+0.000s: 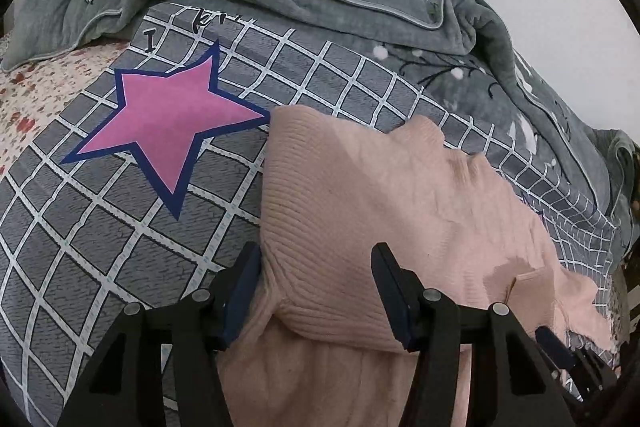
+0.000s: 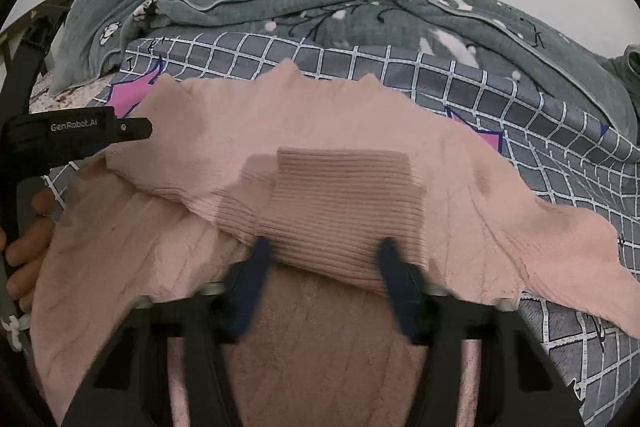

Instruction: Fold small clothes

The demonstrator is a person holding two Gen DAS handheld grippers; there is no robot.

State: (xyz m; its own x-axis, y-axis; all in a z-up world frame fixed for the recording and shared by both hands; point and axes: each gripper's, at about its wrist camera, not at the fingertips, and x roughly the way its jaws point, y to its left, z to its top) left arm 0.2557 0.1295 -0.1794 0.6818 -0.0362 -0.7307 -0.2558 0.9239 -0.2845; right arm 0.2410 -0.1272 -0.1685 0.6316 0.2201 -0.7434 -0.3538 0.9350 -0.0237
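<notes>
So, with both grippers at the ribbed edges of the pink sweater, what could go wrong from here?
1. The right gripper has a wide ribbed cuff between its fingers; it may pinch only a part and the cuff could slip out.
2. The left gripper straddles a thick ribbed fold; it might also catch the layer beneath.
3. The pink sweater lies wrinkled on the checked bedsheet, so the fold may come out uneven.

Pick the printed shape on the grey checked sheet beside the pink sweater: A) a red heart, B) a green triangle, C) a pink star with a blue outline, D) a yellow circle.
C: the left wrist view shows a pink star edged in dark blue on the sheet, just left of the sweater.
</notes>
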